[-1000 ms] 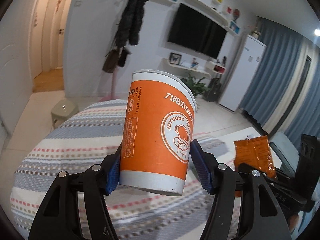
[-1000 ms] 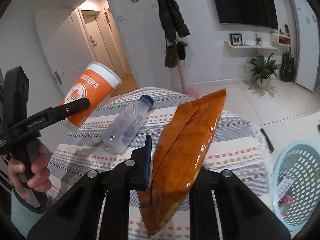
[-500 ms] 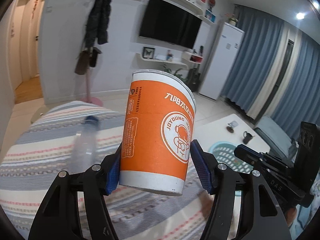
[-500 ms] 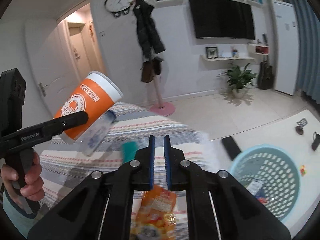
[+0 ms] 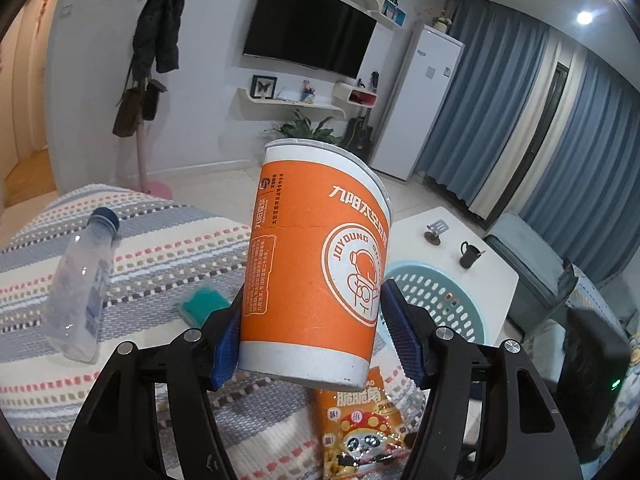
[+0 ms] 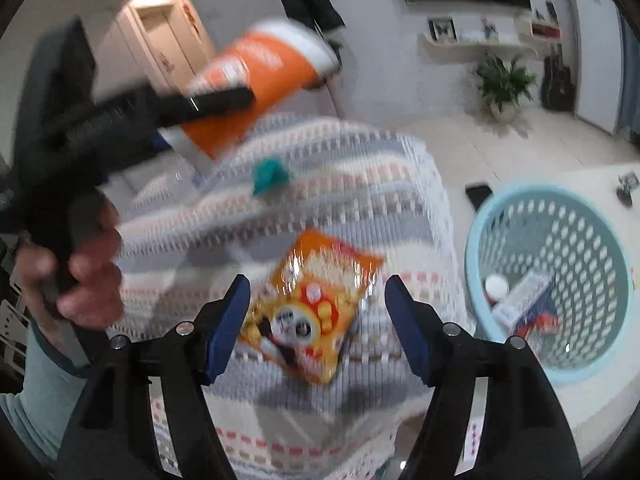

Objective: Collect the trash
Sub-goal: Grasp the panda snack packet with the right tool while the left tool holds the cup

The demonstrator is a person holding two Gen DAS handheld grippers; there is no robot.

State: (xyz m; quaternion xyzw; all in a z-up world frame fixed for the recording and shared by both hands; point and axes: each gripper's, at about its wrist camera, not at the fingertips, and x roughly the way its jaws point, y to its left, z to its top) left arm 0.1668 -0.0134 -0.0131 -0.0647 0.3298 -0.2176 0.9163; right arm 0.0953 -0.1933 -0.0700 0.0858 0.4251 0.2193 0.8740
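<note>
Left wrist view: your left hand-held gripper is clamped on the orange paper cup, pads on both sides low on its wall, cup up off the bed. Cup's long axis runs near upright, tilted a bit, open mouth pointing up and away toward the far wall, base nearest you. Right wrist view: your right hand-held gripper is spread wide and holds nothing, hovering over the orange snack bag lying flat on the striped cover; the bag's long axis goes diagonally from near left to far right. Progress, as a judgement: partly done. The light blue basket on the white tabletop to the right already has a few bits in it, exact items too small to name. Left to do: cup not yet in the basket, snack bag loose on the bed, clear plastic bottle lying far left on the bed, cap pointing away, and a small teal item beside it, blurred. Right view is motion-blurred, so fine contact there can't be told.
</note>
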